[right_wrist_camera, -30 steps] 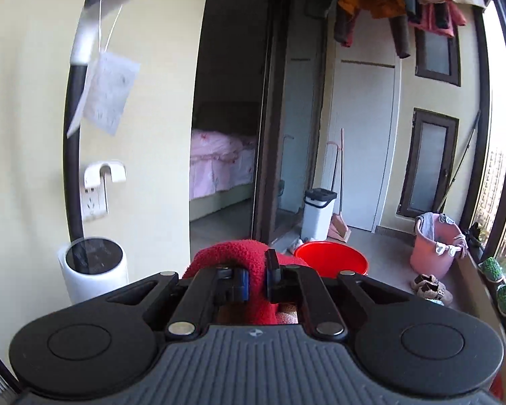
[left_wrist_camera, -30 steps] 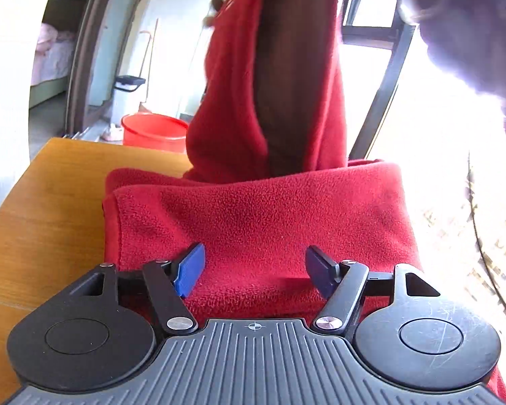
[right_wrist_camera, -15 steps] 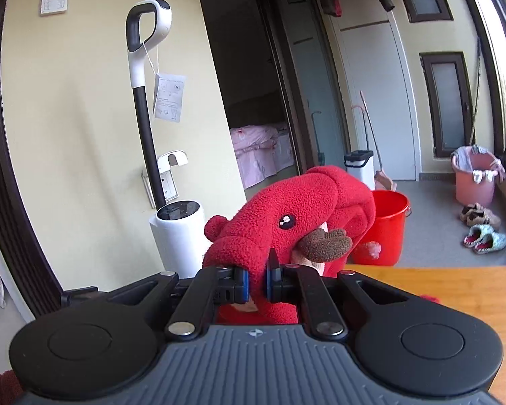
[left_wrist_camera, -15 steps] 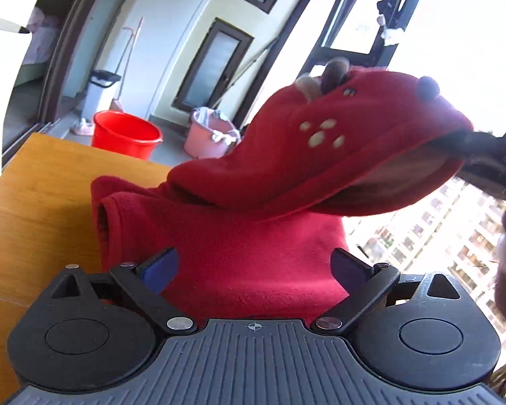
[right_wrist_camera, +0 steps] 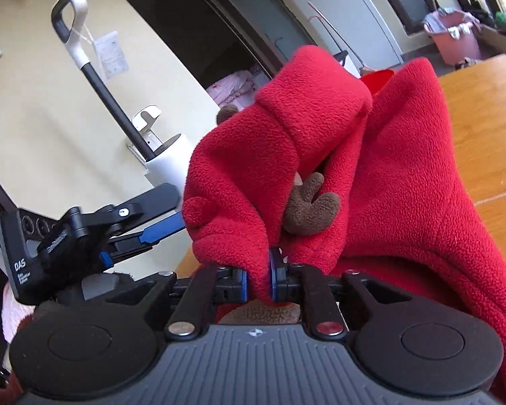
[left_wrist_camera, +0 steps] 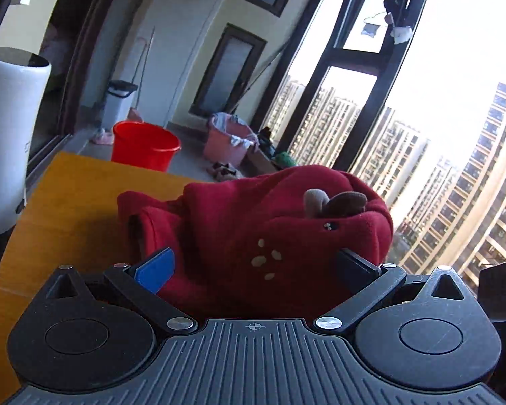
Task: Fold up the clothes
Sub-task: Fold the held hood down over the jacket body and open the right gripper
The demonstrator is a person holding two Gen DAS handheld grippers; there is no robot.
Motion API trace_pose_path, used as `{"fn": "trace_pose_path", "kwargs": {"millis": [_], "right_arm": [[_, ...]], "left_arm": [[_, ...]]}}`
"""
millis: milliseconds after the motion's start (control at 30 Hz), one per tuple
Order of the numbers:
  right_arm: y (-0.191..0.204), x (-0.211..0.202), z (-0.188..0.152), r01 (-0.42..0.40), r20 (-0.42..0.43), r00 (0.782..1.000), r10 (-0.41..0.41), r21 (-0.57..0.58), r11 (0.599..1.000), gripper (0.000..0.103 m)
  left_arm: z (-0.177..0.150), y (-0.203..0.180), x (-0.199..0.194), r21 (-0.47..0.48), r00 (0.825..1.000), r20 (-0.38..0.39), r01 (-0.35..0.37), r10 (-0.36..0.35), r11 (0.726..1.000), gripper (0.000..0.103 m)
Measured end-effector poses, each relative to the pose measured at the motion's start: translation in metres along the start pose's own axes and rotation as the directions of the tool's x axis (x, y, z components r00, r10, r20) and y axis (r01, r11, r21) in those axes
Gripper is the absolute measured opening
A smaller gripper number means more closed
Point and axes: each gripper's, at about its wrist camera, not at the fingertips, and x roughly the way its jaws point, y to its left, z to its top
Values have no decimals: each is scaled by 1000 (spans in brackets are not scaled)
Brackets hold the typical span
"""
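1. Red fleece hooded garment (left_wrist_camera: 253, 233) with little brown antlers and cream spots sits bunched up on the wooden table (left_wrist_camera: 71, 195), hood flopped over the top.
2. Right gripper (right_wrist_camera: 259, 281) has its blue pads pinched tight on a fold of the hood's edge, a brown antler (right_wrist_camera: 308, 207) just above the pinch.
3. Left gripper (left_wrist_camera: 253, 268) is spread wide, with the fleece pile filling the gap between the fingers; whether they touch it is hard to tell.
4. Off the far end of the table: a round red plastic bucket (left_wrist_camera: 145, 145) and a pink bucket (left_wrist_camera: 227, 138) on the floor.
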Motion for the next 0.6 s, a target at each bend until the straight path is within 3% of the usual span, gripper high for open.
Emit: {"fn": "trace_pose_path", "kwargs": {"millis": [100,167,233,333,400,600], "right_arm": [[15,-22,5,14,5,1000,-14,-122,992,35],[23,-39,10,12,23,1000,-8,-165,986,62],[27,-51,18,27,60,998,-16,-176,984,72],[26,-57,32,67,106,993,-51,-147,987,72],[17,-46,41,91,103,991,-84,-59,994,72],[-14,22,49,112,-24,994,-110,120,986,74]], "left_arm": [[-4,-11,10,84,997,-17,-74,76,994,103],[-7,-17,10,110,995,-25,-90,94,990,103],[-10,-19,11,121,995,-26,-97,101,988,103],[-13,-19,5,116,995,-9,-95,97,989,103],[-16,-17,-4,99,997,8,-81,81,992,103],[-31,-5,-27,32,1000,16,-8,8,999,103]]}}
